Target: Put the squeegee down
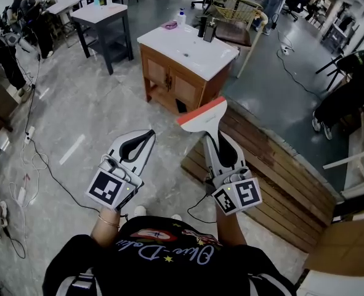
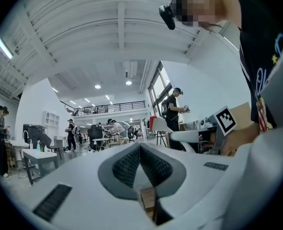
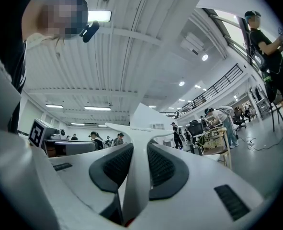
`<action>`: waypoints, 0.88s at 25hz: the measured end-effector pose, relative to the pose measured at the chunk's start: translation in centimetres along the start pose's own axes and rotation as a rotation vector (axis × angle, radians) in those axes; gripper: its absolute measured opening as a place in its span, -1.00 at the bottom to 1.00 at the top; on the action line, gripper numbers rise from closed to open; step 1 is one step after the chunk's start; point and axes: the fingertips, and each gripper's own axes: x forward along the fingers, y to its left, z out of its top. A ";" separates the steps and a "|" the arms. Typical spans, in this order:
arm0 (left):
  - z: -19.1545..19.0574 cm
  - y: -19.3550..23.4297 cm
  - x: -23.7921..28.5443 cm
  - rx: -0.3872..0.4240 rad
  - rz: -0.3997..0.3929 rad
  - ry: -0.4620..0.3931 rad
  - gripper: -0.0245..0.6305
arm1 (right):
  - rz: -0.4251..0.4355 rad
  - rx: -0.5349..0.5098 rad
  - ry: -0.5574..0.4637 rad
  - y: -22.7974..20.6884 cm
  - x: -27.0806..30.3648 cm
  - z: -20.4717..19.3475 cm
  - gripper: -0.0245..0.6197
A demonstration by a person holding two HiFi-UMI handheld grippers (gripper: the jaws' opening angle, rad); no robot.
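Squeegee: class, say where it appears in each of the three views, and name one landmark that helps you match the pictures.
Head view: the squeegee is at centre, red-edged blade up, handle in the right gripper.
Left gripper view: squeegee right of centre, beyond the jaws.
Right gripper view: squeegee at centre, clamped between the jaws.
Landmark: the right gripper's marker cube, seen in the head and left gripper views.

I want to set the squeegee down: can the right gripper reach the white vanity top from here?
Probably not yet. The right gripper, shut on the squeegee, hangs over the floor, short of the vanity top. Nothing stands between them, so stepping closer should do.
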 end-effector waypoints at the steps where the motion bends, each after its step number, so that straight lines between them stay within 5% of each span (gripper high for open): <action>1: 0.0 -0.2 0.1 0.002 0.004 0.003 -0.96 | 0.002 0.004 -0.001 -0.2 -0.2 0.0 -0.67; 11: -0.2 -0.8 -0.1 0.019 0.054 0.033 -0.96 | 0.031 0.047 -0.006 -1.0 -0.9 -0.4 -0.67; 22: 0.2 -0.8 1.6 0.017 0.003 0.000 -0.96 | -0.002 0.029 -0.020 -1.8 -0.9 0.4 -0.67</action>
